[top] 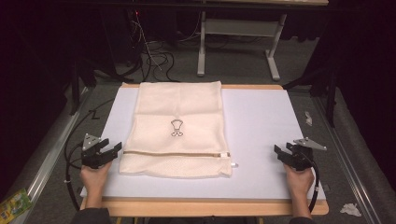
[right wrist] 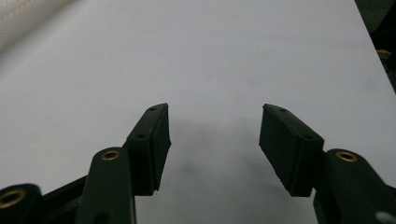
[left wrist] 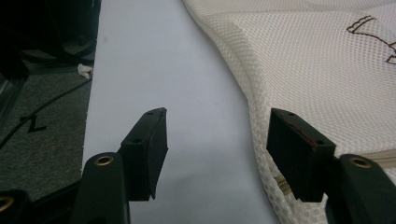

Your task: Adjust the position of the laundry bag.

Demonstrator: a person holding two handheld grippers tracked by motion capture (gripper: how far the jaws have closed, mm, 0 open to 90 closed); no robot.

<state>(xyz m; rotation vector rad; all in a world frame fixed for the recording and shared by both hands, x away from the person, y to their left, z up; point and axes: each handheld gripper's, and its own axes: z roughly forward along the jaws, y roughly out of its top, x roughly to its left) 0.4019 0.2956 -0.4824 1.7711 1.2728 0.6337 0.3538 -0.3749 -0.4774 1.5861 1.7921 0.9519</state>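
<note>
A cream mesh laundry bag (top: 177,128) lies flat on the white table mat (top: 261,126), with a small dark emblem (top: 176,127) at its middle and a zipper (top: 177,153) running across near its front edge. My left gripper (top: 112,150) rests open just left of the bag's front left corner; in the left gripper view its right jaw overlaps the mesh edge (left wrist: 261,135). At the mat's right side my right gripper (top: 279,152) stands open over bare mat (right wrist: 210,60), well apart from the bag.
The mat covers a wooden table (top: 205,207) whose front edge shows below. Cables (top: 154,56) and a white desk frame (top: 233,32) stand on the grey floor beyond. Scraps of paper (top: 350,209) lie on the floor at right, a green packet (top: 14,204) at left.
</note>
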